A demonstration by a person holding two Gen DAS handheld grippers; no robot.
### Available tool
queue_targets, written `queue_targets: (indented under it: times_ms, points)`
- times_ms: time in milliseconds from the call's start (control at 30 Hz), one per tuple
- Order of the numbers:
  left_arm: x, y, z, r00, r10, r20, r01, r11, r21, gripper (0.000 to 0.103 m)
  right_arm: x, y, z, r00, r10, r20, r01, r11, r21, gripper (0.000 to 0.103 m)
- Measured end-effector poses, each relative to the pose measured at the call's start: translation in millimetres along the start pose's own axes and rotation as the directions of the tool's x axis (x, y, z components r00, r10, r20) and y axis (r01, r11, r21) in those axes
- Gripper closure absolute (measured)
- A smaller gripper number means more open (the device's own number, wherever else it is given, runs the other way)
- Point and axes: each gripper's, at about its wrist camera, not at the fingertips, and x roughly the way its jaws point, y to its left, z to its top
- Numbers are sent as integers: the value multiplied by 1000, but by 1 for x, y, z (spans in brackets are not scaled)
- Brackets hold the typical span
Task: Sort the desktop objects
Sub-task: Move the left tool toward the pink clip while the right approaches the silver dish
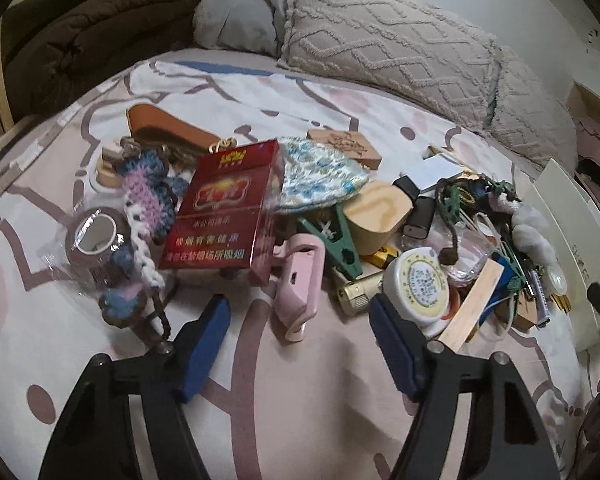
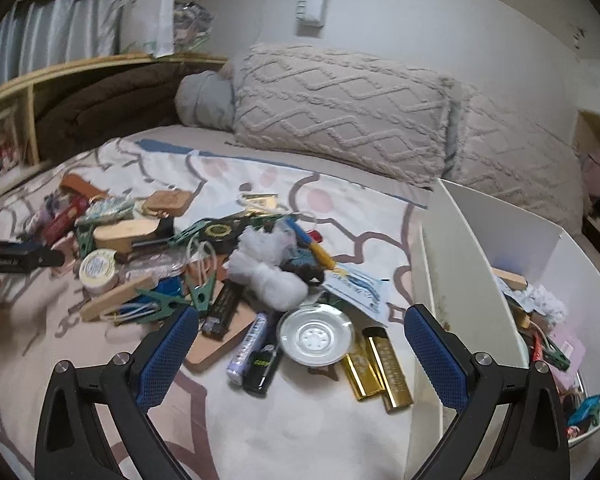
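Observation:
A heap of small objects lies on a patterned bedsheet (image 1: 308, 360). In the left wrist view my left gripper (image 1: 300, 316) is open and empty, its blue pads just short of a pink clip (image 1: 300, 280), a red cigarette pack (image 1: 224, 208) and a round white tin (image 1: 418, 284). In the right wrist view my right gripper (image 2: 300, 332) is open and empty above a glass dish (image 2: 317, 336), two gold bars (image 2: 380, 368), a purple battery (image 2: 249, 344) and a black lighter (image 2: 263, 368). A white bin (image 2: 472, 264) at the right holds several sorted items.
Textured pillows (image 2: 340, 108) line the wall behind the heap. A wooden shelf (image 2: 52, 76) with a brown blanket stands at the back left. A tape roll (image 1: 96, 236), crochet toy (image 1: 144, 200), wooden blocks, green clips and white fluff (image 2: 268, 272) lie in the pile.

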Motion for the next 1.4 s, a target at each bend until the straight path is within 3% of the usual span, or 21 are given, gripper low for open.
queue_targets:
  times_ms: [100,133,167,233,633,767,1000,1200,1267,1400]
  points:
    - [1,0,-1,1000,-9,-4,9,1000,1,33,4,8,-3,999,-36,-6,36,998,-55,1]
    - [1,-1,-1,1000,-10,-5,10,1000,3,35,6,10,-4,999,-48,-9,47,997,-69,6]
    - [2,-1,0,1000,-10,-6,10,1000,6,37,8,10,-5,998,-54,-14,53,996,-74,18]
    - [1,-3,0,1000,-12,-4,12,1000,12,37,15,7,-8,997,-63,-42,60,996,-72,25]
    - [8,-6,-1,1000,-6,-16,6,1000,17,47,46,0,-14,985,-118,-125,109,991,-74,26]
    - [9,-5,-1,1000,-7,-17,8,1000,16,49,56,-9,-16,982,-95,-164,90,995,-35,42]
    - [13,-2,1,999,-40,-13,40,999,-16,49,62,-16,-21,979,-64,-191,67,998,7,44]
    - [14,-3,3,999,-45,-9,45,999,-10,67,61,-12,-20,982,-60,-180,60,998,-7,49]
    - [14,-1,3,999,-48,-8,48,999,-11,78,59,-11,-19,983,-65,-172,63,998,-14,49]
    - [14,0,3,998,-57,-7,57,998,-13,79,56,-9,-18,985,-64,-158,61,998,-19,49]
